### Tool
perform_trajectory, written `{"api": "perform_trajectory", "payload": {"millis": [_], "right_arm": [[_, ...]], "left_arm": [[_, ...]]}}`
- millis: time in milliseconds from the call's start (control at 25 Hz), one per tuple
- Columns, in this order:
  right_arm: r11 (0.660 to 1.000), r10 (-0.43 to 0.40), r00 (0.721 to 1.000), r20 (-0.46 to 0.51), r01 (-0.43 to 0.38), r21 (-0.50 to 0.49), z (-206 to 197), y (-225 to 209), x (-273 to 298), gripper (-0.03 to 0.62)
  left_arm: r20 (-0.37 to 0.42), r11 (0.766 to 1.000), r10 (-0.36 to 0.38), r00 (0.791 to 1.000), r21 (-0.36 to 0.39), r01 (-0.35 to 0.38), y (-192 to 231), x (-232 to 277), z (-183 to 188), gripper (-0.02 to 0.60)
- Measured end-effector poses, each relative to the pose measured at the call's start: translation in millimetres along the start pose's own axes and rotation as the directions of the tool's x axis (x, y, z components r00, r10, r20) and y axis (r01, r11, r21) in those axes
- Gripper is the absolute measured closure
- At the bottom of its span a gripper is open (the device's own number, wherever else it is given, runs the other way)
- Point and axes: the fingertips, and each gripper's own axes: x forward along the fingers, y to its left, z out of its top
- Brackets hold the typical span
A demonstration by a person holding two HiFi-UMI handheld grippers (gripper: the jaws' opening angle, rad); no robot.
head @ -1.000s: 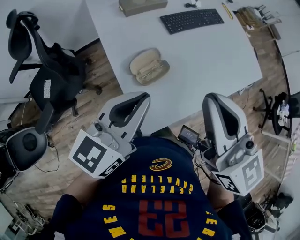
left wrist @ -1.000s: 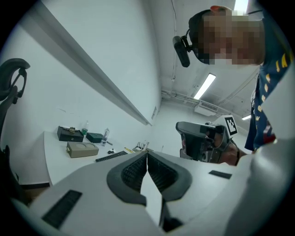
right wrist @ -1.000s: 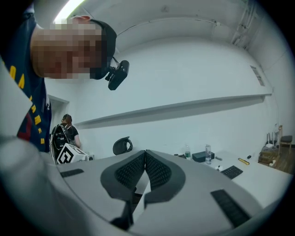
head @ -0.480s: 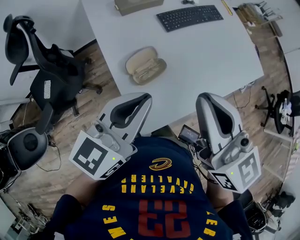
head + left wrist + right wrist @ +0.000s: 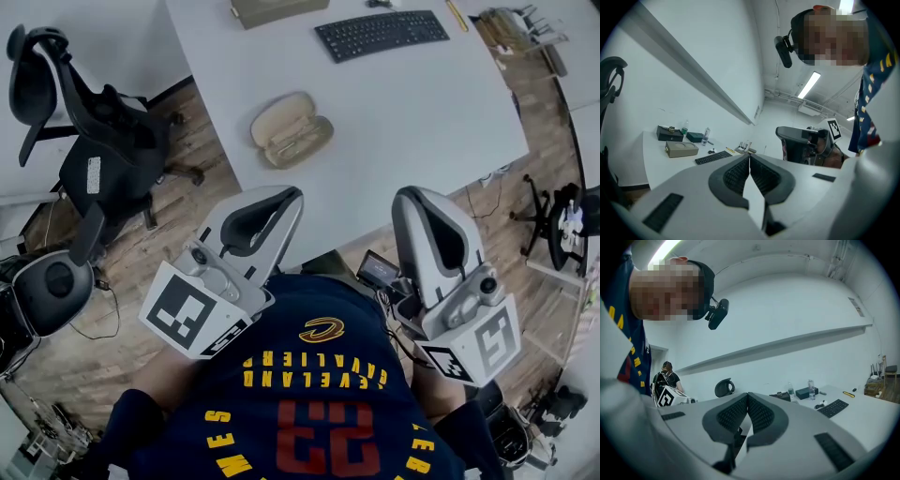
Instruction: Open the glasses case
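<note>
The beige glasses case [image 5: 291,129] lies open on the white table [image 5: 422,122], near its left edge, with both halves facing up. Both grippers hang level in front of the person's chest, short of the table's near edge and well apart from the case. My left gripper [image 5: 292,194] is shut, its ribbed pads [image 5: 736,176] meet at the tip and nothing is between them. My right gripper [image 5: 410,195] is shut too and holds nothing; its pads [image 5: 761,413] touch. The case does not show in either gripper view.
A black keyboard [image 5: 380,36] and a tan box [image 5: 281,9] lie at the table's far side. A black office chair [image 5: 94,141] stands on the wooden floor to the left. A small screen device [image 5: 377,270] sits below the near table edge. Another person [image 5: 665,376] stands far back.
The right gripper sits slightly further left in the head view than a second ago. The case and the left gripper have kept their places.
</note>
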Motion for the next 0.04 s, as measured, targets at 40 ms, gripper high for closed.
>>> {"api": "perform_trajectory", "payload": {"millis": [40], "right_arm": [[1.0, 0.001, 1.0, 0.0, -0.001, 0.002, -0.3, -0.2, 0.1, 0.577]], "left_arm": [[0.0, 1.0, 0.001, 1.0, -0.001, -0.001, -0.1, 0.2, -0.3, 0.566]]}}
